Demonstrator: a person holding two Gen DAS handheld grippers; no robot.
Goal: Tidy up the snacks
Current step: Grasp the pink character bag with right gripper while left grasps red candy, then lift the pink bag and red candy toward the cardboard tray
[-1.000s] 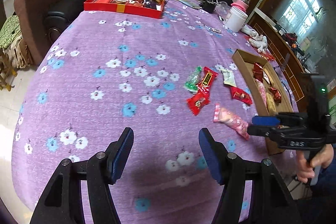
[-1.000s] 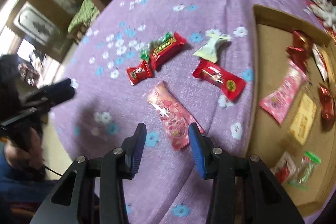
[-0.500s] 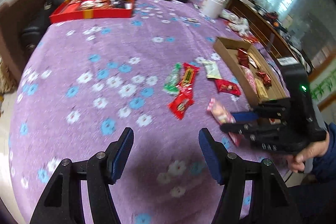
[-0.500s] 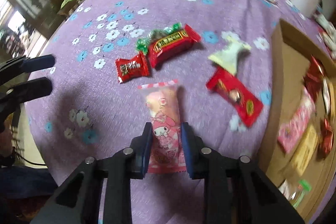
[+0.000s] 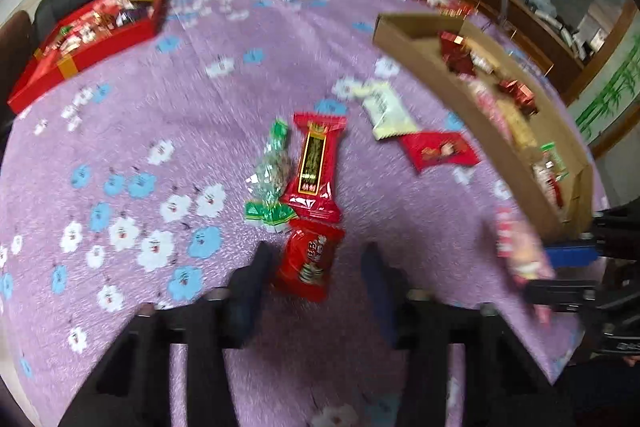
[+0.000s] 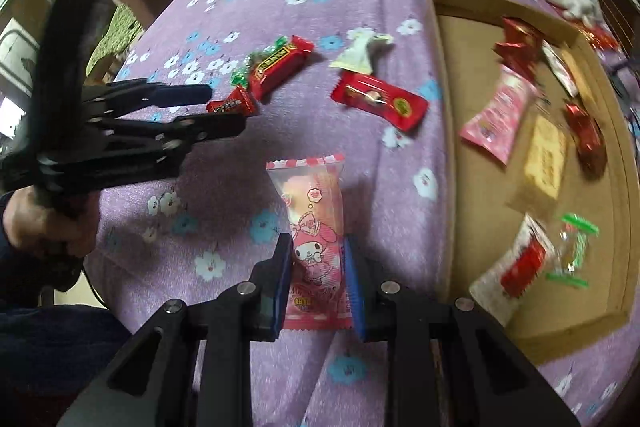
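**Snacks half sorted, two pickups under way**

Snacks were partly gathered. Several wrapped sweets already lay inside the shallow brown cardboard tray (image 6: 442, 75) on the purple flowered surface (image 6: 248, 7). Five loose ones remained outside it: a small red sachet (image 5: 308, 259), a long red bar wrapper (image 5: 316, 163), a green-and-clear twist candy (image 5: 272, 167), a pale cream packet (image 5: 386, 111) and a flat red packet (image 5: 438, 149).

The right hand-held gripper (image 6: 318, 283) was clamped on the pink cartoon-printed pouch (image 6: 314, 227), its pads pressing the pouch's lower half, just beside the tray's near wall. The left hand-held gripper (image 5: 316, 283) had just been narrowing its jaws around the small red sachet; blur kept me from telling whether the pads yet touched it.

Room looked generous. The tray's floor was bare near its far-left corner, and the surface between pouch and tray was free. The surface's near edge ran close behind both tools, so a dropped wrapper there could probably slide off.
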